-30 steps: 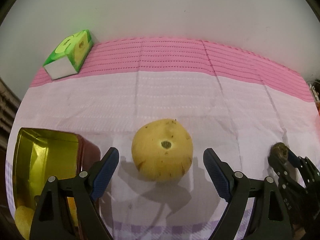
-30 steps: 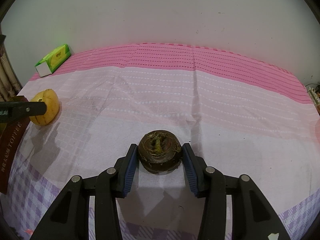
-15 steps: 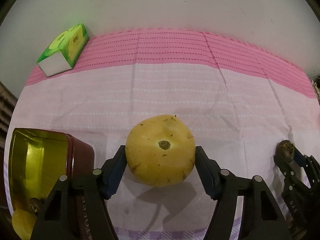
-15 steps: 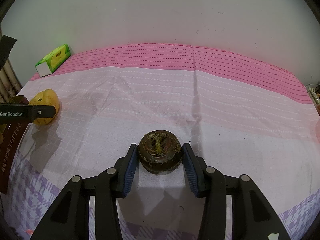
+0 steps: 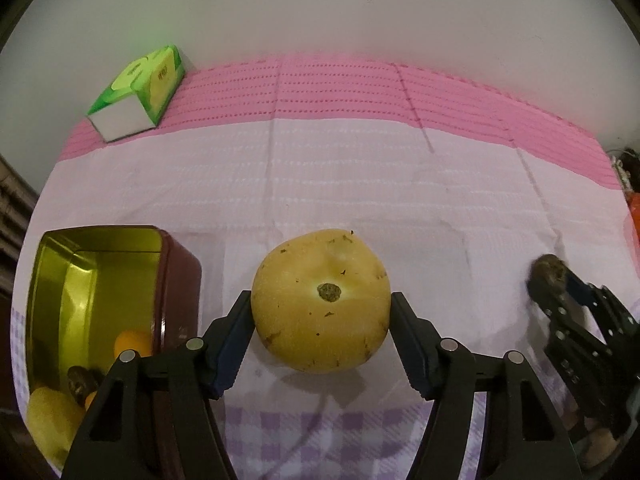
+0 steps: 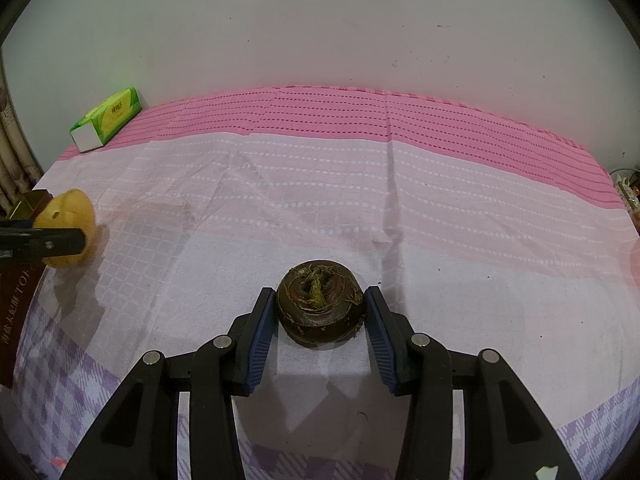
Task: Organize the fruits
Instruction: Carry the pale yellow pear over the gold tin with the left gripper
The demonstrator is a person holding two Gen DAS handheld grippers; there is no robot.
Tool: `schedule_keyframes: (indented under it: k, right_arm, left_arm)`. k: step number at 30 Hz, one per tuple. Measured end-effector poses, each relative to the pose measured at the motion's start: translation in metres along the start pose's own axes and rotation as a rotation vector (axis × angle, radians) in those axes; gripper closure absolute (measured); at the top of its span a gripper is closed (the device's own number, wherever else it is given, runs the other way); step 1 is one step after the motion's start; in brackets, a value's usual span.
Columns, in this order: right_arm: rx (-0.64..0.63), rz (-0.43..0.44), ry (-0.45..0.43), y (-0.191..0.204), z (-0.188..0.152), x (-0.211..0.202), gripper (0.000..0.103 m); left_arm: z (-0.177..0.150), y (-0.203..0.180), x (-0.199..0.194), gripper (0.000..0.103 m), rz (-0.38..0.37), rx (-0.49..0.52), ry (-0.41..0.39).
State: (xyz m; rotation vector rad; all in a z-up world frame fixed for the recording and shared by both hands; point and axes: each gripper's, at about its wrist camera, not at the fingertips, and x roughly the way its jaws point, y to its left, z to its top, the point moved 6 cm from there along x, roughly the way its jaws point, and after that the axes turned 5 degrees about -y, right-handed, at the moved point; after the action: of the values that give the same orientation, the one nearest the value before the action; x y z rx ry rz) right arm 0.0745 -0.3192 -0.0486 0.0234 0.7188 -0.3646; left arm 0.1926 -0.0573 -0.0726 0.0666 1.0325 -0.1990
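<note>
Partway: gold-lined maroon metal tin (image 5: pixel 176 280) at nine o'clock holds some fruit; my left gripper (image 5: pixel 322 338) pinches the speckled yellow round pear (image 5: pixel 320 300), my right gripper (image 6: pixel 320 330) pinches the dark brown water chestnut (image 6: pixel 320 304), both unboxed.

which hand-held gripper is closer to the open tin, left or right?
Left. The left hand-held gripper, shut on the yellow pear, sits right beside the tin. The right hand-held gripper holds the water chestnut well across the cloth.
</note>
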Motion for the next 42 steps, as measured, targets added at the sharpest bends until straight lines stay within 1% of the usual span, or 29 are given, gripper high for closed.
schedule_keyframes:
  k: [3, 9, 14, 19, 28, 34, 42]
  right_arm:
    - [0.0, 0.0, 0.0, 0.0, 0.0, 0.0, 0.06]
    - [0.0, -0.001, 0.0, 0.0, 0.0, 0.0, 0.06]
    - [0.0, -0.001, 0.0, 0.0, 0.0, 0.0, 0.06]
    - [-0.002, -0.002, 0.001, 0.0, 0.0, 0.001, 0.06]
    - [-0.005, -0.004, 0.001, 0.0, 0.0, 0.001, 0.06]
    - [-0.006, -0.005, 0.001, 0.0, 0.0, 0.001, 0.06]
    - [-0.006, -0.005, 0.001, 0.0, 0.0, 0.002, 0.06]
  left_arm:
    - [0.0, 0.0, -0.013, 0.036, -0.008, 0.0, -0.011]
    - [0.001, 0.012, -0.041, 0.036, -0.011, -0.021, -0.038]
    - [0.0, 0.032, -0.062, 0.037, 0.009, -0.047, -0.061]
    - [-0.004, 0.06, -0.07, 0.037, 0.047, -0.084, -0.066]
    - [-0.017, 0.105, -0.071, 0.036, 0.098, -0.153, -0.056]
    - [-0.025, 0.126, -0.066, 0.036, 0.119, -0.192, -0.041]
    - [-0.028, 0.149, -0.057, 0.036, 0.144, -0.232, -0.013]
